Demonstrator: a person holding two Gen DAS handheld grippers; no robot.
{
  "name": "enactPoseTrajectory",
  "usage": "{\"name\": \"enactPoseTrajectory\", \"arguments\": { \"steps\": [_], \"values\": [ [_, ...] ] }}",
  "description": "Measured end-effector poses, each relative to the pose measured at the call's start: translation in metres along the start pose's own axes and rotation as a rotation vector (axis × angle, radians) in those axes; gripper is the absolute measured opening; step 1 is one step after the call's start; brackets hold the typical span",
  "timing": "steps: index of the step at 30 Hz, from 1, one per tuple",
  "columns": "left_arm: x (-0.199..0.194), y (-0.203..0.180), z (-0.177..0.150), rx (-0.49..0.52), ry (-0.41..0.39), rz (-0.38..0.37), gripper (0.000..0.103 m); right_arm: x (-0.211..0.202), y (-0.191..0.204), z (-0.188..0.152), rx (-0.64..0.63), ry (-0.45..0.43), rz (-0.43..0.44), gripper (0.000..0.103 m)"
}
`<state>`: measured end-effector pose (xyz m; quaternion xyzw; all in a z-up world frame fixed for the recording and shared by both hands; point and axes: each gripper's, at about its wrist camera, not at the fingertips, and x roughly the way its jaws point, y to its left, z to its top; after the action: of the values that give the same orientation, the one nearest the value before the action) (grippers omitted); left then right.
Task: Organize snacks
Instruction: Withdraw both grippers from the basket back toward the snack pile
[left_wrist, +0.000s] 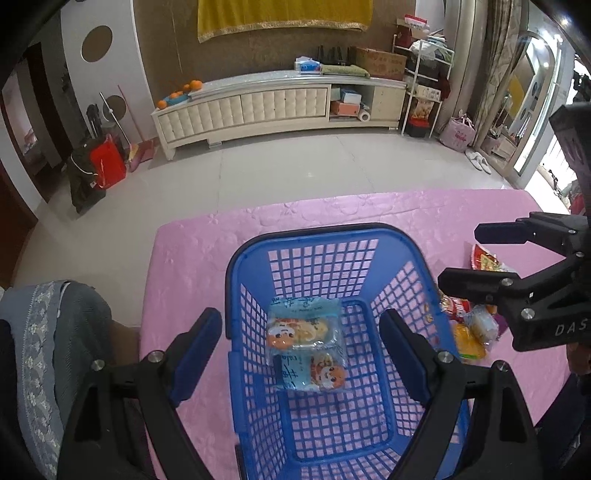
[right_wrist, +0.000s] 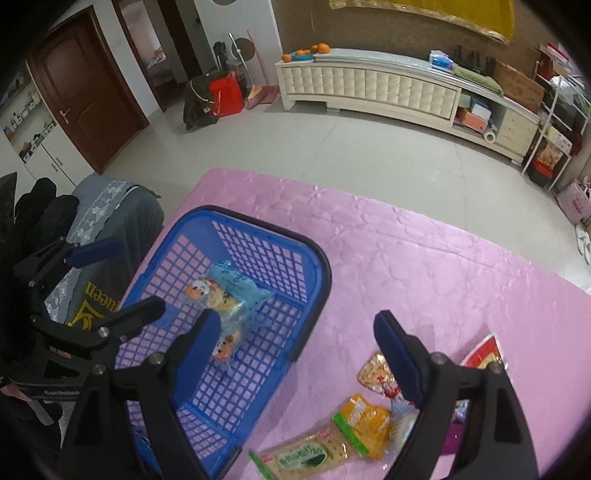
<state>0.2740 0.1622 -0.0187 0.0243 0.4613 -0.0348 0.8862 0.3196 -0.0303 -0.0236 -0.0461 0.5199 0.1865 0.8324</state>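
Note:
A blue mesh basket (left_wrist: 321, 236) (right_wrist: 317, 280) stands on the pink tablecloth (left_wrist: 406, 210) (right_wrist: 424, 266). Two light-blue snack packs with orange cartoon faces (left_wrist: 308, 328) (right_wrist: 229, 295) lie on its floor. My left gripper (left_wrist: 301, 328) is open and empty, hovering over the basket; it shows at the left of the right wrist view (right_wrist: 118, 273). My right gripper (right_wrist: 297, 332) is open and empty above the basket's right rim and the loose snacks; it also shows in the left wrist view (left_wrist: 458, 254). Loose snacks lie right of the basket: a green-label cracker pack (right_wrist: 306, 458), a yellow pack (right_wrist: 365, 421), a red pack (right_wrist: 484, 350).
A chair with a grey-blue cover (left_wrist: 48, 332) (right_wrist: 110, 206) stands at the table's left edge. Beyond the table are tiled floor, a long white TV cabinet (left_wrist: 258, 107) and a red bag (left_wrist: 109, 164).

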Motion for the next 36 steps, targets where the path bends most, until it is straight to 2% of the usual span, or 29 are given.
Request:
{"name": "enactPoseTrajectory", "arguments": {
  "steps": [8, 20, 30, 36],
  "values": [
    [-0.053, -0.021, -0.007, -0.001, -0.057, -0.002, 0.086, -0.050, -0.002, -0.025, 0.018, -0.048, 0.006, 0.088],
    [-0.111, -0.090, -0.027, 0.048, -0.115, -0.033, 0.086, -0.115, -0.021, -0.078, 0.042, -0.108, -0.015, 0.088],
    [-0.117, -0.155, -0.045, 0.136, -0.144, -0.061, 0.086, -0.144, -0.064, -0.132, 0.103, -0.127, -0.053, 0.088],
    [-0.093, -0.190, -0.057, 0.171, -0.105, -0.082, 0.087, -0.136, -0.094, -0.173, 0.165, -0.099, -0.054, 0.088]
  ]
}}
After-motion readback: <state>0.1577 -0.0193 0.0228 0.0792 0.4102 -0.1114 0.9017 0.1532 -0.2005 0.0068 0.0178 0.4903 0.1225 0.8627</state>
